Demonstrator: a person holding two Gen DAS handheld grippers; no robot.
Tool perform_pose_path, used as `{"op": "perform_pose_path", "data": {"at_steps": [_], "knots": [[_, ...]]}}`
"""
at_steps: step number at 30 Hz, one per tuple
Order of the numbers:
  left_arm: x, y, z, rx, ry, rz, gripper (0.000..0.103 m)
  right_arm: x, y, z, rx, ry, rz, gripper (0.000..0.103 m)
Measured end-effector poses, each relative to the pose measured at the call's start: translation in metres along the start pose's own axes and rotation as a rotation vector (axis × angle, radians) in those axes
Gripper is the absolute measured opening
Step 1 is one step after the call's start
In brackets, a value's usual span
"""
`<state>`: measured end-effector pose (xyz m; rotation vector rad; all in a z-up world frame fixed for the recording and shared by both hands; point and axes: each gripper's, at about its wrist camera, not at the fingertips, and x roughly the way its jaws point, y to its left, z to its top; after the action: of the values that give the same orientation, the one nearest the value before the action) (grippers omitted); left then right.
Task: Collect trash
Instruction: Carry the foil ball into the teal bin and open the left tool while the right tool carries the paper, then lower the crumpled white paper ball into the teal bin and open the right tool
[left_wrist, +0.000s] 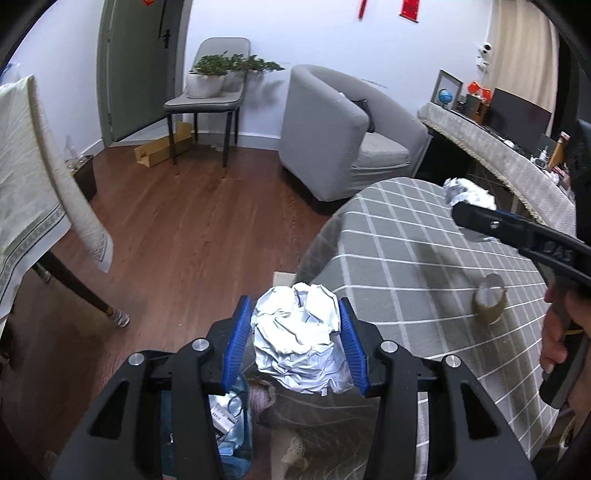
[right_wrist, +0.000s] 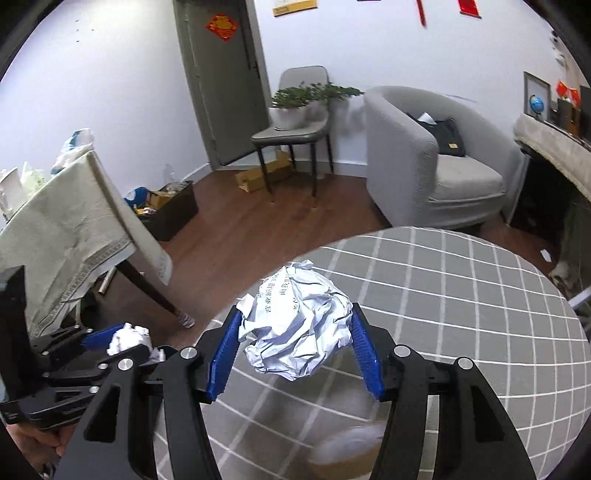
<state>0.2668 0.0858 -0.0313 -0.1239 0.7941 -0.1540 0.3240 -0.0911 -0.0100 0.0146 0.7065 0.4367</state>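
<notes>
Left claw (left_wrist: 295, 339) grips paper wad (left_wrist: 299, 343); bin below half-hidden.

Printed dark characters, prob. Chinese, run across the crumpled paper ball (right_wrist: 299, 328) at picture centre, right wrist view; too creased to read. Embossed letters mark the black gripper arm (left_wrist: 554, 251) at 3 o'clock, left wrist view; illegible. Red door ornament (right_wrist: 222, 26) at 11 o'clock: design unclear.

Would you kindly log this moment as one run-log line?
left gripper: shut on crumpled paper ball | right gripper: shut on printed paper ball | paper cup: on checked table
</notes>
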Motion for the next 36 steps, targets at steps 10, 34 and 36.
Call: {"op": "perform_pose_path", "data": {"at_steps": [10,34,36], "knots": [[0.008,0.042,-0.018,-0.058,0.056,0.06,0.05,0.005,0.047,-0.001,-0.047,-0.023,0.1,0.058],[0.065,0.144,-0.106,-0.135,0.353,0.249,0.05,0.082,0.167,-0.026,-0.166,0.117,0.258,0.058],[0.068,0.15,-0.113,-0.146,0.385,0.247,0.05,0.086,0.173,-0.028,-0.172,0.13,0.265,0.058]]}}
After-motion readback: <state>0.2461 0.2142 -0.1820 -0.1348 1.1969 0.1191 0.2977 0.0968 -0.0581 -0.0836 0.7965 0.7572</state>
